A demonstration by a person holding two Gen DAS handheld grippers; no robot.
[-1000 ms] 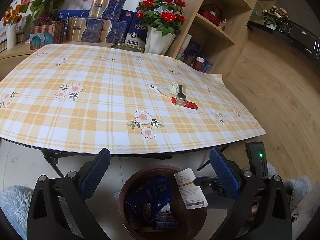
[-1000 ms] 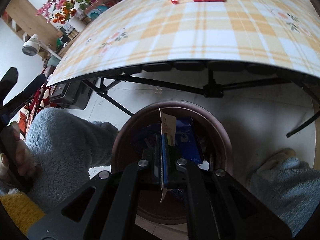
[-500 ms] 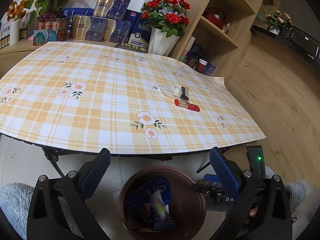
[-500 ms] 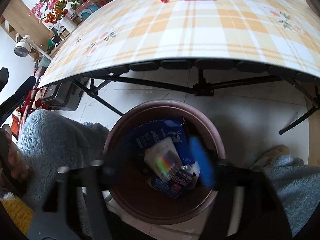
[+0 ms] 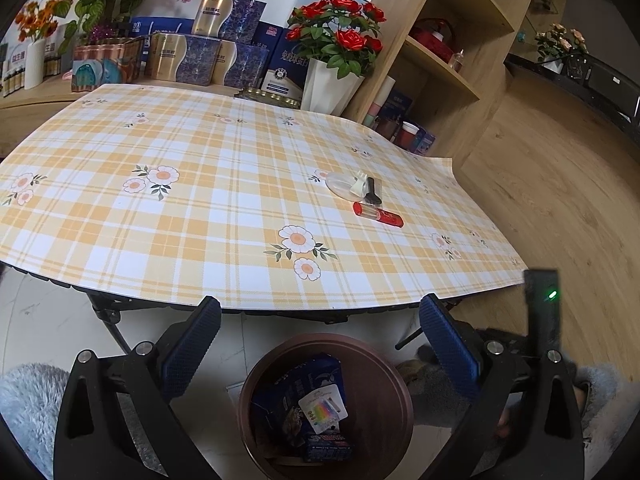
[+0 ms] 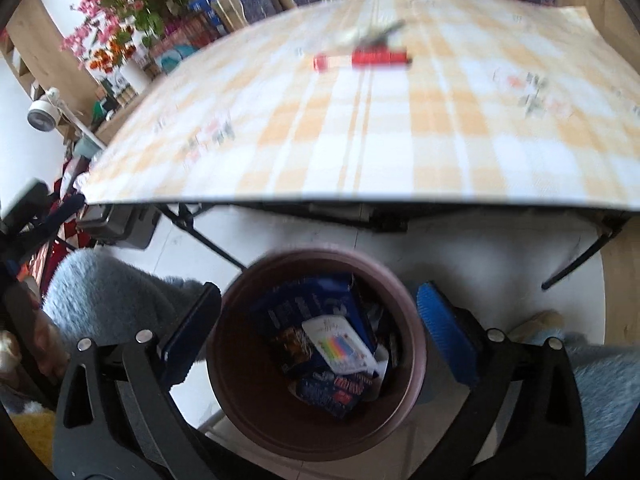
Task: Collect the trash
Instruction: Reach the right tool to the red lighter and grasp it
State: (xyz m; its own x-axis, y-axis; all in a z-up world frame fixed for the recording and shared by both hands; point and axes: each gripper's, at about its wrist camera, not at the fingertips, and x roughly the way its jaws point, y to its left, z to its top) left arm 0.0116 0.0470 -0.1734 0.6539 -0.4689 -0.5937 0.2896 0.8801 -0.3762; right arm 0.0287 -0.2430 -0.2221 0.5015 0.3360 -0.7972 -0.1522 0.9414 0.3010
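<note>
A brown round bin [image 5: 396, 396] stands on the floor under the table's near edge; it also shows in the right wrist view [image 6: 416, 340]. In it lie blue packets and a white card with rainbow stripes [image 5: 323, 411], also seen from the right wrist [image 6: 340, 346]. My left gripper [image 5: 320, 344] is open and empty above the bin. My right gripper [image 6: 318, 330] is open and empty over the bin's mouth. On the checked tablecloth [image 5: 200, 200] lie a red tube [image 5: 378, 214], a clear lid [image 5: 340, 184] and small white and black pieces [image 5: 368, 190].
Boxes, flower vases [image 5: 328, 84] and a wooden shelf unit [image 5: 440, 52] stand behind the table. Black folding table legs [image 6: 208, 240] run beside the bin. Grey fluffy slippers [image 6: 112, 292] sit left and right of the bin.
My right gripper opened and let go of the white card, which fell into the bin. The right gripper has since lifted and tilted up toward the table. The left gripper barely moved.
</note>
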